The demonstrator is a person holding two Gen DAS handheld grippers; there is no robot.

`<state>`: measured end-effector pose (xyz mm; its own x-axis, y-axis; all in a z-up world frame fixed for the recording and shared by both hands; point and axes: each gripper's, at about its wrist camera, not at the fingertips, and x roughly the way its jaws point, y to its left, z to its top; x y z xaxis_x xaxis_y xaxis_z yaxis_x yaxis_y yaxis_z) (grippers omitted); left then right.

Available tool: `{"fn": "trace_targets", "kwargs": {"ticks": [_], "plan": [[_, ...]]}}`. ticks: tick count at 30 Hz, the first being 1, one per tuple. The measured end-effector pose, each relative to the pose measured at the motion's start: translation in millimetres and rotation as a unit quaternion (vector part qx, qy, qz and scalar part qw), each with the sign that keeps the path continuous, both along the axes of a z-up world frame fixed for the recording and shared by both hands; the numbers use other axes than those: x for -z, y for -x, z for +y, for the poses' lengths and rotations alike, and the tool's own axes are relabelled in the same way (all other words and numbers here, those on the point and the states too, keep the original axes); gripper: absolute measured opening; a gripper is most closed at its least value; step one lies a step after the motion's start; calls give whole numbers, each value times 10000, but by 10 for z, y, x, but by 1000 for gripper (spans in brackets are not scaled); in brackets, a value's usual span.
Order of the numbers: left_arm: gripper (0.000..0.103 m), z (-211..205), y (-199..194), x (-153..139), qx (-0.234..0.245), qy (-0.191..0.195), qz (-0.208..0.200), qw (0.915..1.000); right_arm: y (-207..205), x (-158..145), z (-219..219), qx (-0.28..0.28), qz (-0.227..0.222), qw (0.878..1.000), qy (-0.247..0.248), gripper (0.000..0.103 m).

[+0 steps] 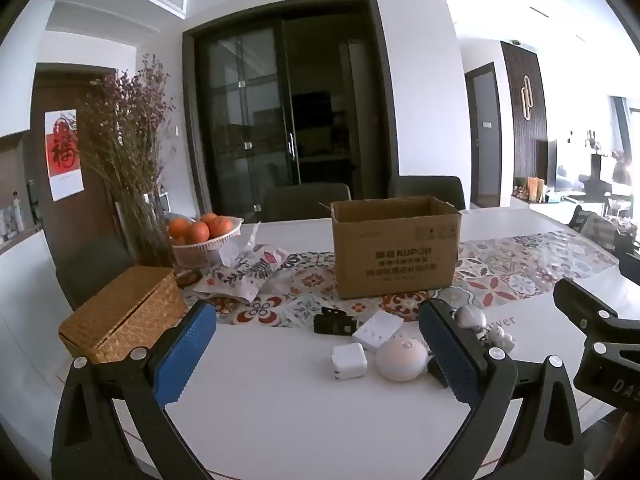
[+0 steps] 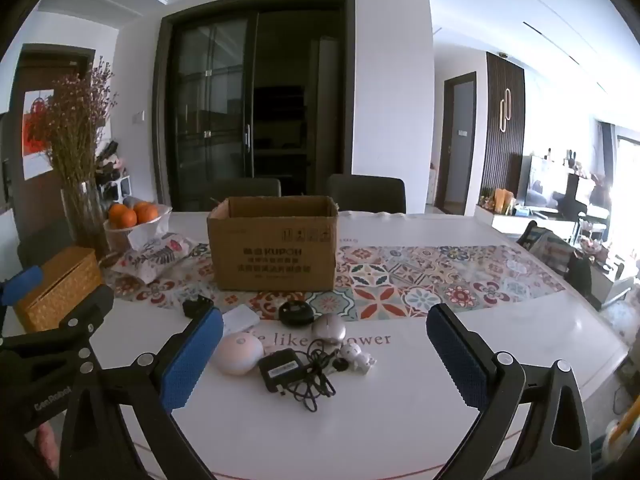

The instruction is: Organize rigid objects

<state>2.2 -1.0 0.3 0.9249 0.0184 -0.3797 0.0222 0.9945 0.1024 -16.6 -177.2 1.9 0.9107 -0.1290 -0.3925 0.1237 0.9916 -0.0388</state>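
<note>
- At far left we see a wicker box [image 1: 120, 314] on the white table [image 1: 280, 412], with a glass vase [image 2: 82, 216] of dried flowers and a bowl of oranges [image 1: 206, 236] behind it.
- Our left gripper [image 1: 320, 354] hangs over the table, released and spread wide, with nothing between its blue pads.
- Ahead of it lie a black clip [image 1: 334, 322], a white strip [image 1: 378, 330], a white cube plug [image 1: 349, 361] and a pale dome [image 1: 401, 359], close together on the bare tabletop.
- Behind them the open carton [image 2: 274, 242] stands on the patterned runner [image 2: 420, 280].
- Before the carton lie a black disc [image 2: 296, 312], a silver mouse [image 2: 329, 328], a black adapter [image 2: 281, 368] with tangled cord, and a small white figure [image 2: 358, 356].
- Our right gripper [image 2: 324, 356] is likewise released and empty, the adapter and figure in the gap ahead of it.
</note>
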Motion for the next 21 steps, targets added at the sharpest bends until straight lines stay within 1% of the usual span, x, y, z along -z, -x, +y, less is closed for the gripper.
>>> {"fn": "trace_targets", "kwargs": {"ticks": [1, 2, 4, 5, 8, 17, 18, 21], "plan": [[103, -2, -15, 0, -10, 1, 11, 10000, 2, -1, -1, 2, -17, 10000, -16, 103], [103, -14, 17, -14, -21, 13, -114, 9999, 3, -1, -2, 4, -4, 10000, -37, 103], [103, -28, 1, -11, -21, 26, -90, 10000, 0, -1, -3, -5, 29, 10000, -52, 103], [103, 31, 40, -39, -19, 95, -189, 9998, 1, -2, -4, -5, 21, 10000, -58, 103], [103, -1, 38, -24, -25, 93, -186, 9998, 3, -2, -5, 1, 11, 10000, -50, 103], [103, 83, 51, -2, -31, 89, -189, 9998, -4, 8, 3, -2, -17, 10000, -36, 103], [103, 18, 53, 12, -37, 60, -187, 9998, -5, 9, 2, -6, -18, 10000, -39, 103], [103, 14, 57, 20, -36, 67, -194, 9998, -13, 2, 13, -24, -12, 10000, -45, 103]]}}
